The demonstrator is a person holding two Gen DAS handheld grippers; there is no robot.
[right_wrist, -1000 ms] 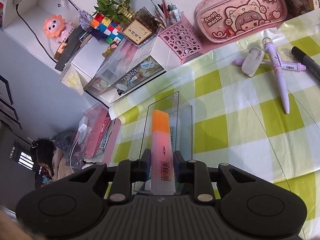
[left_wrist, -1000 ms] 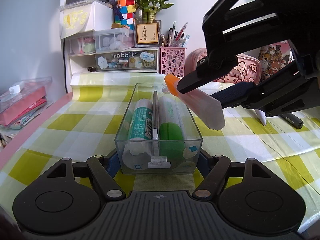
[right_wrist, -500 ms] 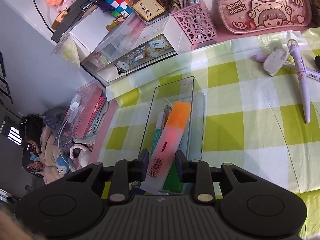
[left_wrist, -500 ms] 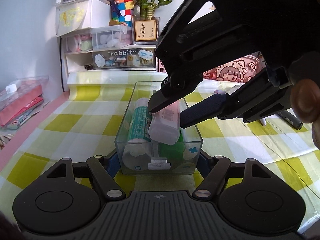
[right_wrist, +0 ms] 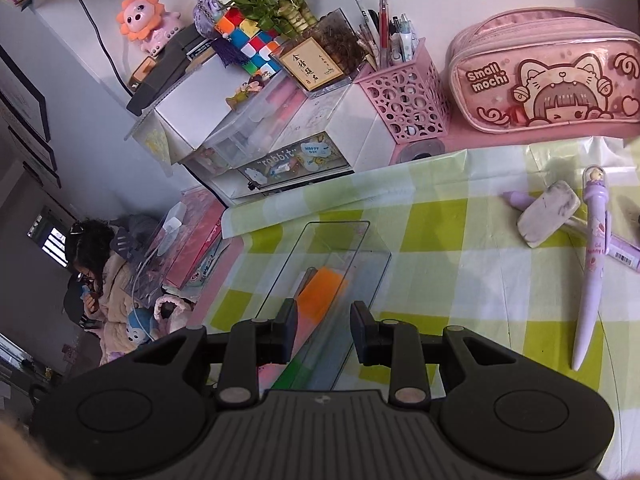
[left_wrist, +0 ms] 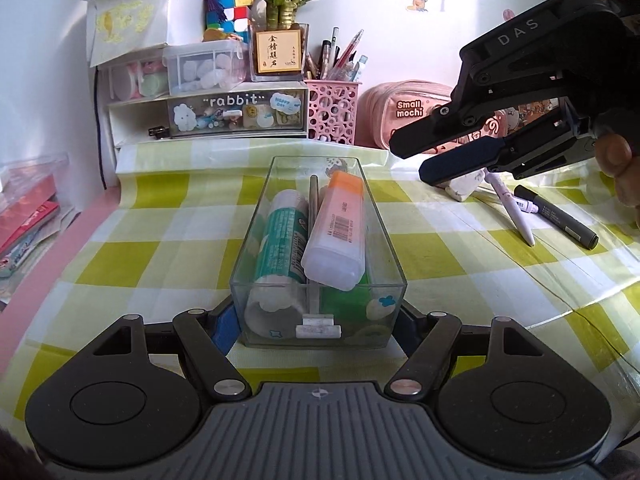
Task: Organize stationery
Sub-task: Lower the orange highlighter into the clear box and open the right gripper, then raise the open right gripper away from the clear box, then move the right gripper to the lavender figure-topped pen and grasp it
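Observation:
A clear plastic box [left_wrist: 382, 240] stands on the checked tablecloth. My left gripper [left_wrist: 318, 320] is shut on its near end. Inside lie a teal glue stick [left_wrist: 280, 240], a thin grey pen [left_wrist: 313, 204], a green item [left_wrist: 344, 300] and an orange-capped highlighter [left_wrist: 338, 228] resting on top. My right gripper [right_wrist: 324, 330] is open and empty above the box; in the left wrist view it [left_wrist: 416, 160] hovers to the box's upper right. The highlighter's orange cap [right_wrist: 322, 296] shows below it.
On the cloth to the right lie a white eraser [right_wrist: 548, 218], a purple pen [right_wrist: 592, 264], a purple marker [right_wrist: 624, 254] and a black marker [left_wrist: 556, 216]. At the back stand a pink pen basket [left_wrist: 332, 110], a pink pencil case [right_wrist: 544, 80] and drawer units [left_wrist: 236, 116].
My right gripper lowered the orange highlighter into the box, opened and let it go, then drew back up and to the right. The left gripper kept holding the box.

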